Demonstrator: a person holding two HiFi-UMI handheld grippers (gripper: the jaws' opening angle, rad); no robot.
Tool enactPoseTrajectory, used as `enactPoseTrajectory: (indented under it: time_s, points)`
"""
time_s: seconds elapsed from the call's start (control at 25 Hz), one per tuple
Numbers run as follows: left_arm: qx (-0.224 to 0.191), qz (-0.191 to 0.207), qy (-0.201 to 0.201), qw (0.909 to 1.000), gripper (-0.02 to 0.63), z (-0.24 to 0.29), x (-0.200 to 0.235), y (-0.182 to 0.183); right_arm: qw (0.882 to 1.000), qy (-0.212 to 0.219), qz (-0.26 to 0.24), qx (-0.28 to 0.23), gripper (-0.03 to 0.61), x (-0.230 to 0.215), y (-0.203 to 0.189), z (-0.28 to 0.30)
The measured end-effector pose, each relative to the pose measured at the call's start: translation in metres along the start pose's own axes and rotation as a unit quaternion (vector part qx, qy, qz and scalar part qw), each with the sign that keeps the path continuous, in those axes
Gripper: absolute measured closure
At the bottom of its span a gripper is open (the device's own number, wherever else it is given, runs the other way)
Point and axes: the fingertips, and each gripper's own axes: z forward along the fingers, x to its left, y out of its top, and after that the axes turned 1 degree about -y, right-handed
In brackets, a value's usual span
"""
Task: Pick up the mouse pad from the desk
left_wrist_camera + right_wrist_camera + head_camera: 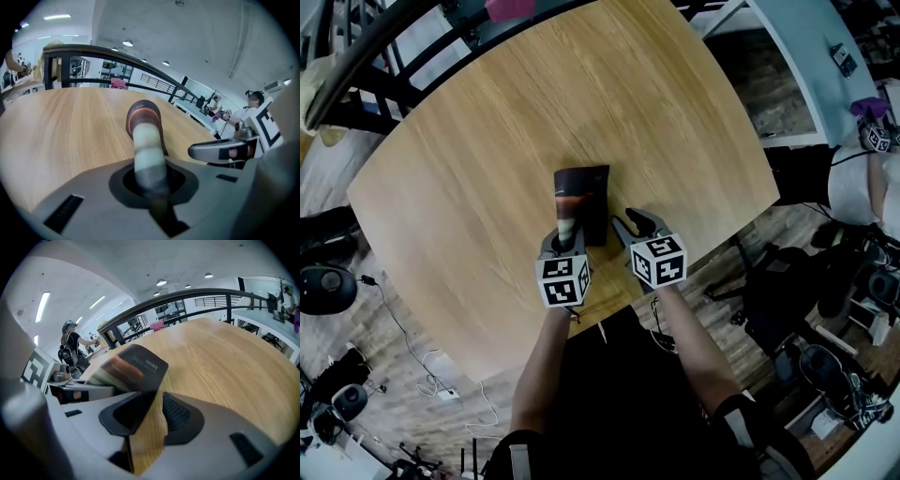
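Mouse pad: black back; rolled face banded orange-brown, cream, grey. Surface: pale wood, fine straight grain. Your left hand-held gripper and right hand-held gripper: grey bodies, cubes carrying black-and-white square markers.

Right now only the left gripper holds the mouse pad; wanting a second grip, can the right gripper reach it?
Probably yes: the right gripper is open and the mouse pad hangs right at its fingers.

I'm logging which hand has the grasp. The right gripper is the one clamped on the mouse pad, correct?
No. The left gripper is the one clamped on the mouse pad, as the left gripper view shows. The right gripper has its jaws apart.
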Motion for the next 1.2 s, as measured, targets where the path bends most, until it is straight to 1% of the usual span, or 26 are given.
enactPoseTrajectory:
  time_s: [0.16,0.4,0.56,0.84,1.04,1.2]
  points:
    - [-0.008,0.008,0.0,0.9999,0.569,-0.016,-0.017,0.0,1.0,-0.001,0.003,-0.01,0.428,0.002,0.001,-0.02]
    - [-0.031,0.016,0.001,0.9994,0.571,-0.041,-0.038,0.004,0.999,-0.008,0.002,-0.044,0.501,0.002,0.009,-0.053]
    - [-0.048,0.018,0.004,0.9987,0.571,-0.067,-0.05,0.005,0.998,-0.005,-0.002,-0.055,0.524,0.008,0.006,-0.077]
    - [-0.084,0.017,0.018,0.9962,0.571,-0.126,-0.072,-0.002,0.996,0.009,-0.01,-0.088,0.537,0.025,-0.005,-0.126]
    - [-0.108,0.01,0.034,0.9936,0.571,-0.179,-0.089,-0.018,0.994,0.021,-0.015,-0.11,0.541,0.041,-0.017,-0.162]
    - [-0.126,0.005,0.042,0.9912,0.571,-0.215,-0.102,-0.025,0.99,0.031,-0.019,-0.133,0.543,0.054,-0.017,-0.19]
